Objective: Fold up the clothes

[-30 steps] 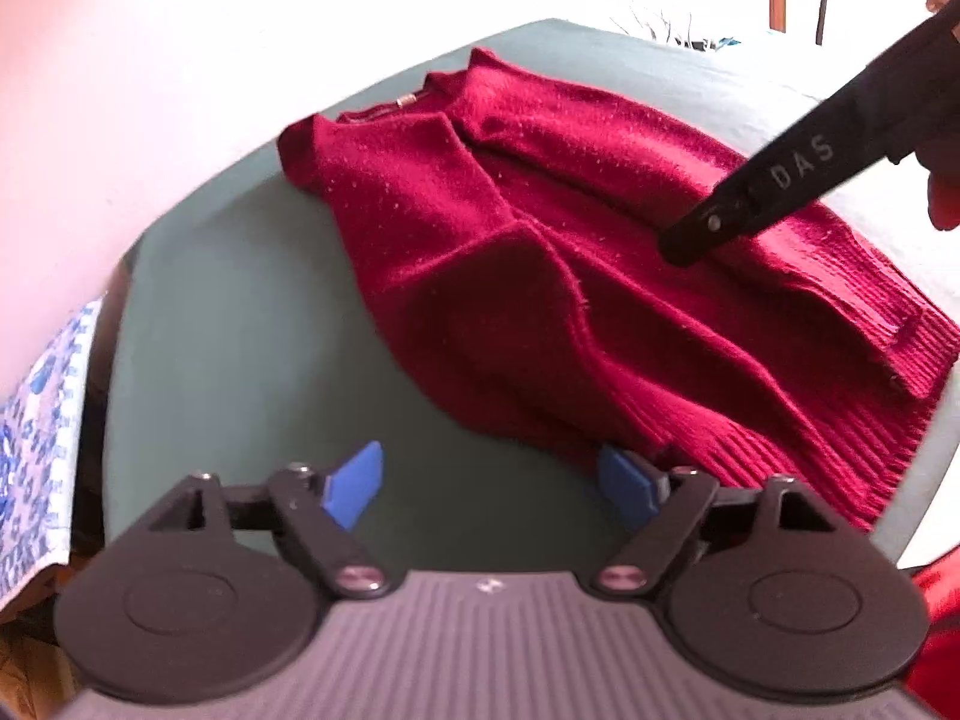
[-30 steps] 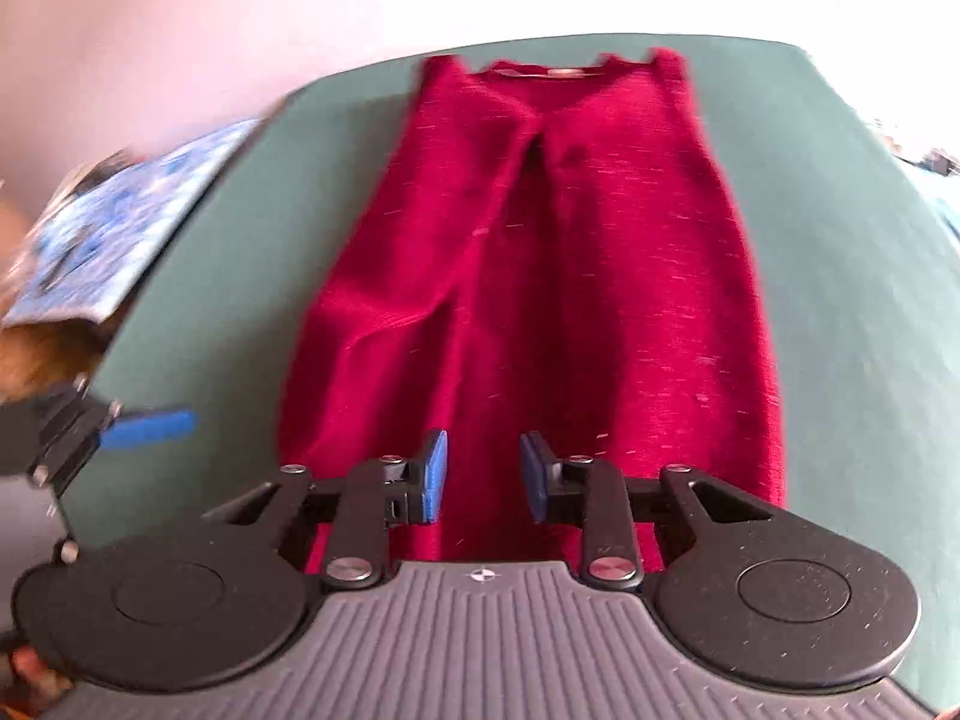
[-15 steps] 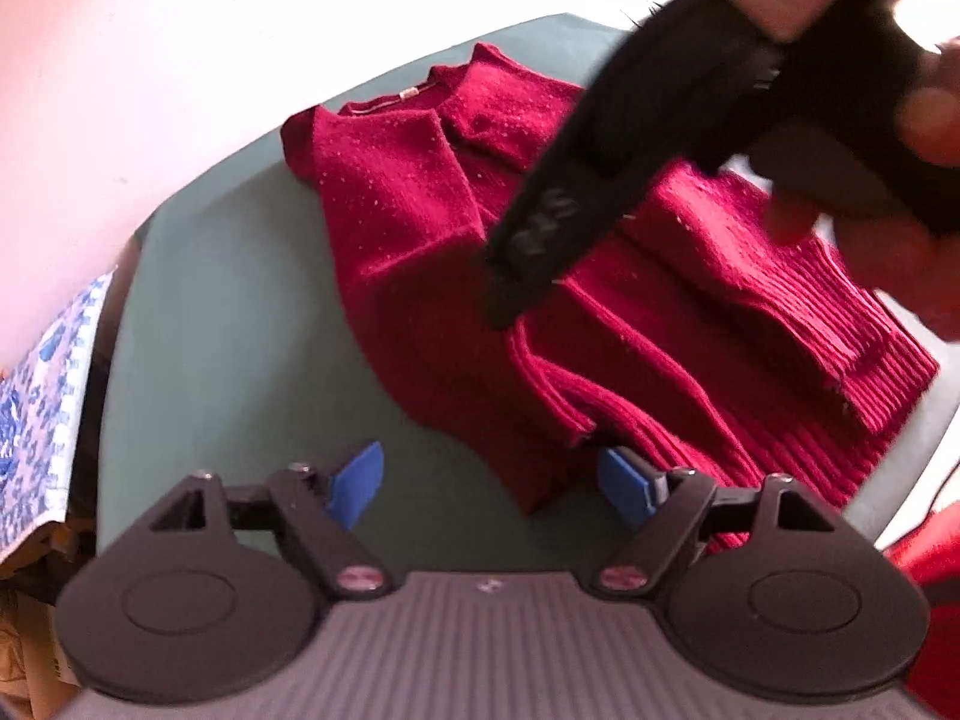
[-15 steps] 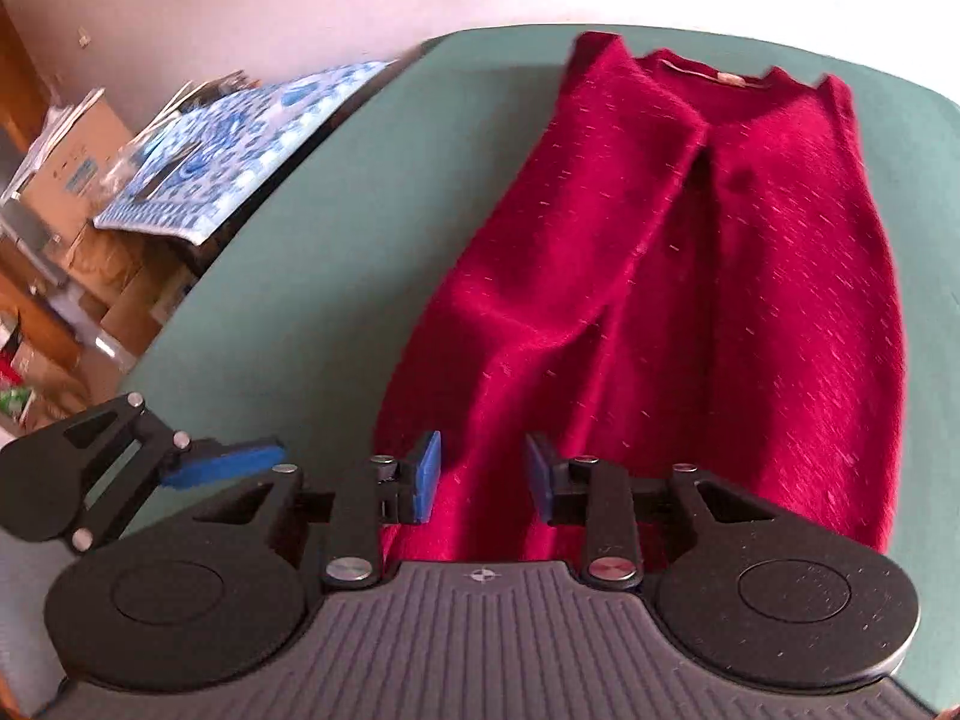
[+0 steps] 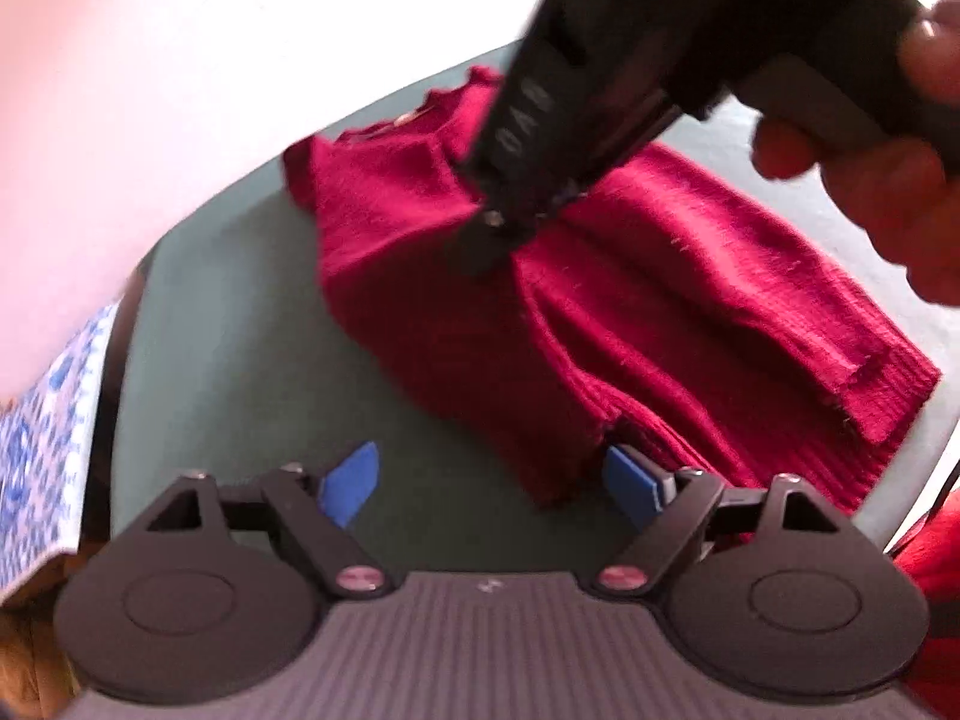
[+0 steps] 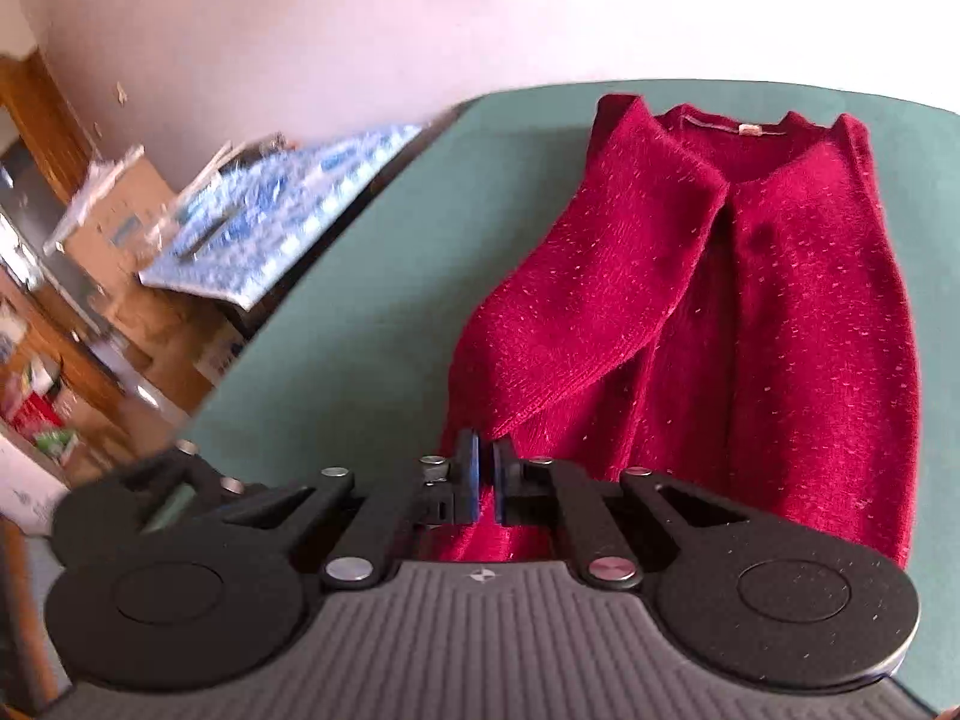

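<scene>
Much of the left wrist view is blurred, and the right gripper (image 5: 480, 258) crosses it as a dark smear that covers part of the red sweater (image 5: 630, 312); a hand (image 5: 888, 192) on its handle is cut off at the frame's edge. The sweater, a fuzzy knit flecked with pale specks and ribbed at the hem, lies on the matte green table (image 6: 372, 324) with both sides folded inward. In the right wrist view that gripper's jaws have come together on a raised fold near the sweater's lower left edge. The left gripper (image 5: 498, 483) is opening, its blue pads wide apart, a corner of the hem between them unpressed. A blue-patterned cloth (image 6: 288, 216) beyond the table is smeared.
</scene>
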`<state>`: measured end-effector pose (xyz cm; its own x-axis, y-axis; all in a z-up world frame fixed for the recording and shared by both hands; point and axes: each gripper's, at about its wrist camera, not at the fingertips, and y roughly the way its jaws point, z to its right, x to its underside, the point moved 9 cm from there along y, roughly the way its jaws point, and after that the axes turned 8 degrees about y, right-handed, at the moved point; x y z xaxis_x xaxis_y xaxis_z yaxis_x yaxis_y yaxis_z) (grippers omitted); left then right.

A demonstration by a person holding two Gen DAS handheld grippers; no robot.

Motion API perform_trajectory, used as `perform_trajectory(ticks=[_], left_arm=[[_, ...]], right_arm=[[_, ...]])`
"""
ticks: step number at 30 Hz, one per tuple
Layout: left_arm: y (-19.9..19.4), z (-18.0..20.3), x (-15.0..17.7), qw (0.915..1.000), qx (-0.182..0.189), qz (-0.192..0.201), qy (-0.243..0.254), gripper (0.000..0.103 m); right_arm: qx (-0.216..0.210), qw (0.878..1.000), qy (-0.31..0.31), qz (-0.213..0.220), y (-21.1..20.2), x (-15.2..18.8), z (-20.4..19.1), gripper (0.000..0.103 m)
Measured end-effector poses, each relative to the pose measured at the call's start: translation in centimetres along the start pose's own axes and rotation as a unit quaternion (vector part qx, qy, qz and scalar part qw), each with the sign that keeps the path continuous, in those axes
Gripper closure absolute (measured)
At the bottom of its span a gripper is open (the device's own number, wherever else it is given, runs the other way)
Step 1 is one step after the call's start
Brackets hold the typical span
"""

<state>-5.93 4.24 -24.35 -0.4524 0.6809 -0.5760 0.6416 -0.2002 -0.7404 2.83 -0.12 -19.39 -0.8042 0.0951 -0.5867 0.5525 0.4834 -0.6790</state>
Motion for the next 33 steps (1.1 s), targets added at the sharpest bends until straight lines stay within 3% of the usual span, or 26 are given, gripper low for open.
perform_trajectory(ticks=[3, 7, 10, 12, 17, 20, 23, 27, 33], left_arm=[[0.2, 0.4, -1.0, 0.9996, 0.011, 0.013, 0.02, 0.018], [0.0, -0.1, -1.7, 0.9981, 0.032, 0.022, 0.048, 0.017], [-1.1, -1.3, -1.9, 0.9967, 0.045, 0.033, 0.059, 0.008], [-1.7, -2.2, -1.9, 0.9968, 0.049, 0.034, 0.054, 0.007], [-2.2, -3.2, -2.1, 0.9965, 0.072, 0.044, -0.001, 0.007], [-0.5, -1.9, -1.3, 0.9974, 0.069, 0.018, 0.009, 0.011], [0.5, -1.1, 0.1, 0.9963, 0.085, -0.01, 0.007, 0.011], [0.6, -0.9, 0.9, 0.9955, 0.092, -0.021, 0.003, 0.01], [0.9, -0.3, 1.2, 0.995, 0.093, -0.036, 0.004, 0.008]], right_arm=[[-0.022, 0.999, 0.041, 0.004, -0.6, -0.4, 0.6, 0.098], [-0.083, 0.989, 0.12, -0.004, -1.1, -0.7, 1.1, 0.098], [-0.116, 0.984, 0.136, 0.007, -1.7, -1.5, 0.6, 0.098], [-0.132, 0.981, 0.145, 0.011, -2.1, -1.9, 0.4, 0.098], [-0.103, 0.987, 0.118, -0.034, -1.7, -0.2, 1.6, 0.097], [-0.062, 0.986, 0.131, -0.076, 0.1, 2.4, 3.6, 0.097], [-0.019, 0.987, 0.134, -0.089, 1.2, 4.4, 5.2, 0.091], [-0.023, 0.989, 0.118, -0.088, 1.3, 5.4, 4.8, 0.084], [-0.038, 0.992, 0.076, -0.096, 1.7, 5.9, 3.5, 0.062]])
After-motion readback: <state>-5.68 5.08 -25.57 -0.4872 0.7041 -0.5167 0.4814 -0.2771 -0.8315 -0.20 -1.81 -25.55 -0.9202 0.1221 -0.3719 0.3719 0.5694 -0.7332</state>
